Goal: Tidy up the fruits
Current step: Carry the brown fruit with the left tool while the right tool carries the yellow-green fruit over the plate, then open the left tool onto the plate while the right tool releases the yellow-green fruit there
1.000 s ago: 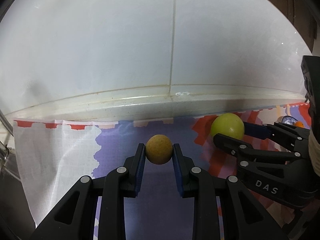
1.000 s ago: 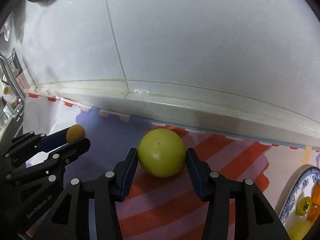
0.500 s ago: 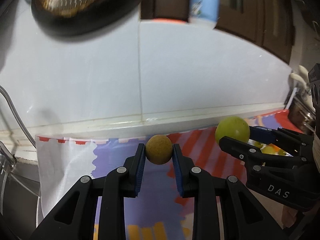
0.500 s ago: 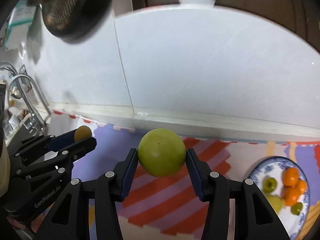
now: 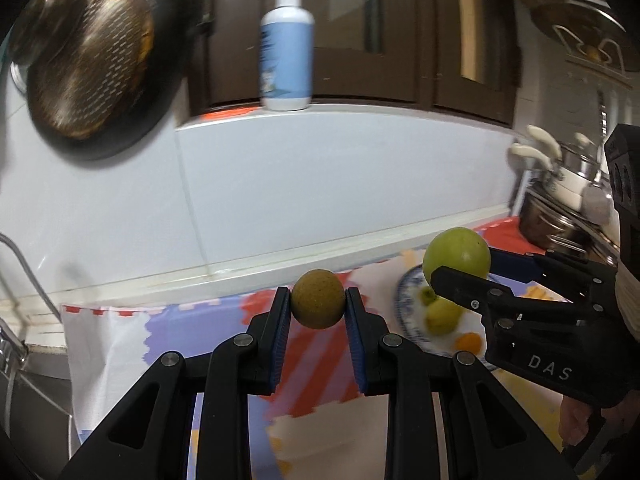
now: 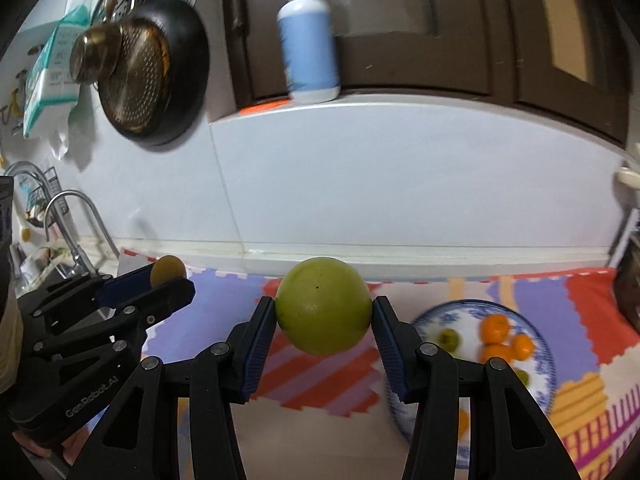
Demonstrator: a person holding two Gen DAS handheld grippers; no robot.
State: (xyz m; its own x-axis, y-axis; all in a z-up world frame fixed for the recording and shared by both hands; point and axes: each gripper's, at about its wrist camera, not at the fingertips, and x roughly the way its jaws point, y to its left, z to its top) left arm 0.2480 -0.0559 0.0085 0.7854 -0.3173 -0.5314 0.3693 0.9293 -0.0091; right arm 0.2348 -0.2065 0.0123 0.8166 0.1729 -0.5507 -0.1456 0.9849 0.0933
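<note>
Both grippers are matte black linkage frames with silver round pivot screws and ribbed blue pads inside each finger. The left gripper (image 5: 318,312) carries white "GenRobot.AI" lettering on its side; the right gripper (image 6: 323,320) reads "DAS".

wall tiles (image 6: 400,184) are glossy white, the strainer (image 6: 136,76) is brassy perforated metal, the brown fruit (image 5: 317,299) looks rough and speckled

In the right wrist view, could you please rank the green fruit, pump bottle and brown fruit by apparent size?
1. green fruit, though nearest the camera
2. pump bottle, a close second
3. brown fruit
</note>
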